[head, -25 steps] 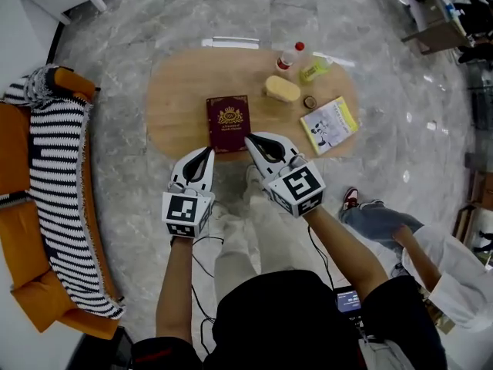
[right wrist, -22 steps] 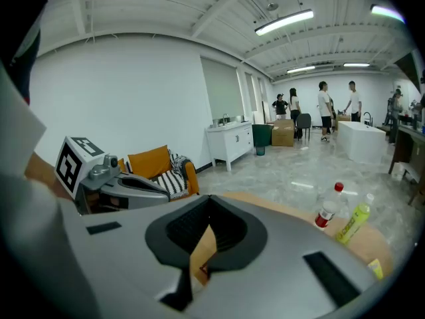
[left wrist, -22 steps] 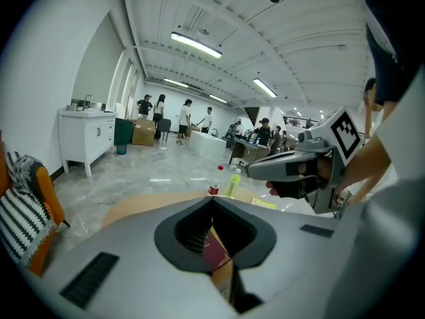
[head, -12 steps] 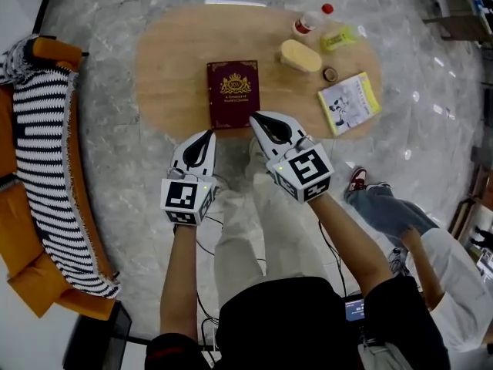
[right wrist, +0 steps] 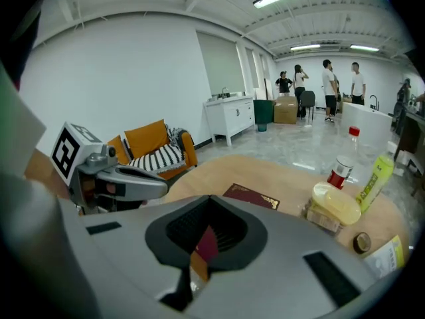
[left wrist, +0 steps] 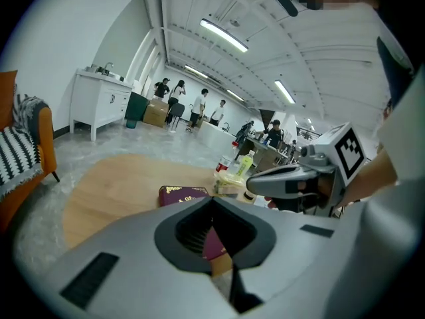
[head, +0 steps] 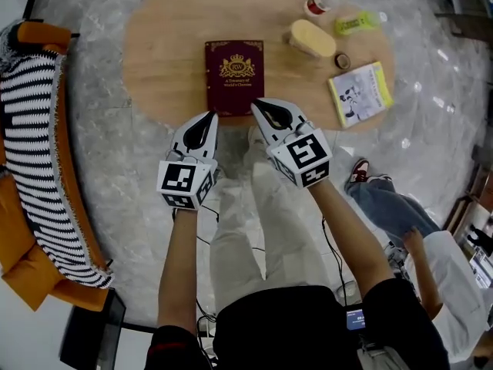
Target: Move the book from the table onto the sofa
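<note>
A maroon book (head: 233, 75) with a gold crest lies flat near the front edge of the oval wooden table (head: 162, 52). My left gripper (head: 209, 116) is shut and empty, its tip just short of the table edge, below the book's left corner. My right gripper (head: 257, 104) is shut and empty too, its tip at the book's near right corner; whether it touches is unclear. The left gripper view shows the book (left wrist: 182, 195) beyond the closed jaws of the left gripper (left wrist: 212, 198). From the right gripper (right wrist: 211, 197), the book (right wrist: 251, 196) lies just ahead. The orange sofa (head: 31, 230) stands at the left.
A black-and-white striped throw (head: 35, 145) covers the sofa. On the table's right end are a red-capped bottle (head: 323, 2), a yellow-green bottle (head: 358, 23), a yellow loaf-like block (head: 313, 37), a small tape roll (head: 343, 61) and a yellow booklet (head: 360, 92). A person in jeans (head: 393, 210) crouches at the right.
Both grippers have come down toward the table's front edge, still shut. The book has not moved on the table.
</note>
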The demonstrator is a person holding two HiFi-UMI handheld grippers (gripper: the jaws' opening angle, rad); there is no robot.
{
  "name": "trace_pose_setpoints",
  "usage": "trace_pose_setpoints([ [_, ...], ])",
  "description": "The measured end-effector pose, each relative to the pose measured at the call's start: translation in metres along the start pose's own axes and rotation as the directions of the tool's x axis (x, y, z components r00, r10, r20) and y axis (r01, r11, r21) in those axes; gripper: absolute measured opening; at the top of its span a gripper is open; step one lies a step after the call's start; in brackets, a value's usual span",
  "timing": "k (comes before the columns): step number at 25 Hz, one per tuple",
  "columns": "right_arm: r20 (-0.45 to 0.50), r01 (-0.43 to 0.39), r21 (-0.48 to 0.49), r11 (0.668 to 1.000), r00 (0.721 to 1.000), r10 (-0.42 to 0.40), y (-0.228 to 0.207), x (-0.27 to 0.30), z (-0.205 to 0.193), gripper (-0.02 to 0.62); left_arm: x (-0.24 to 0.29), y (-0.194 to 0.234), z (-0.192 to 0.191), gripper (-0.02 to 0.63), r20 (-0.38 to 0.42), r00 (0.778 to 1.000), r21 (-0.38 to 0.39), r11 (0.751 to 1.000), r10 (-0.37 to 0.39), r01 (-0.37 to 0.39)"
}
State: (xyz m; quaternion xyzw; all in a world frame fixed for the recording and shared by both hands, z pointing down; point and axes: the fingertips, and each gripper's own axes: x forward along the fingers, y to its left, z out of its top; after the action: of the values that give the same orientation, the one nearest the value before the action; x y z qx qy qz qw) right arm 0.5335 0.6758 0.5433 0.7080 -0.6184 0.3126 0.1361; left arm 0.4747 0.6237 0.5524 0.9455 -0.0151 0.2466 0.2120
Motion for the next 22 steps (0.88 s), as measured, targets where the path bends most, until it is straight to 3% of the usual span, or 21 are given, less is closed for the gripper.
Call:
trace_pose_setpoints([
  [7, -0.173, -0.048, -0.149, 0.988, 0.985, 0.022, -0.014, 0.045, -0.046, 0.009, 0.011, 0.016, -0.029, 0.014, 0.002, 1.0, -0.063, 0.998, 0.031, -0.031],
  [16, -0.258, -0.095, -0.193, 0.977, 0.965, 0.043, -0.028, 0.094, -0.074, 0.009, 0.012, 0.026, -0.058, 0.014, -0.011, 0.999, -0.176, 0.983, 0.048, -0.049],
  [18, -0.275, -0.103, -0.193, 0.976, 0.96, 0.047, -0.033, 0.103, -0.076, 0.104, 0.012, 0.028, -0.062, 0.014, -0.015, 0.999, -0.19, 0.98, 0.05, -0.052],
  [22, -0.284, -0.102, -0.204, 0.974, 0.958, 0.041, -0.042, 0.118, -0.073, 0.134, 0.012, 0.03, -0.069, 0.014, -0.026, 0.998, -0.199, 0.978, 0.052, -0.056],
])
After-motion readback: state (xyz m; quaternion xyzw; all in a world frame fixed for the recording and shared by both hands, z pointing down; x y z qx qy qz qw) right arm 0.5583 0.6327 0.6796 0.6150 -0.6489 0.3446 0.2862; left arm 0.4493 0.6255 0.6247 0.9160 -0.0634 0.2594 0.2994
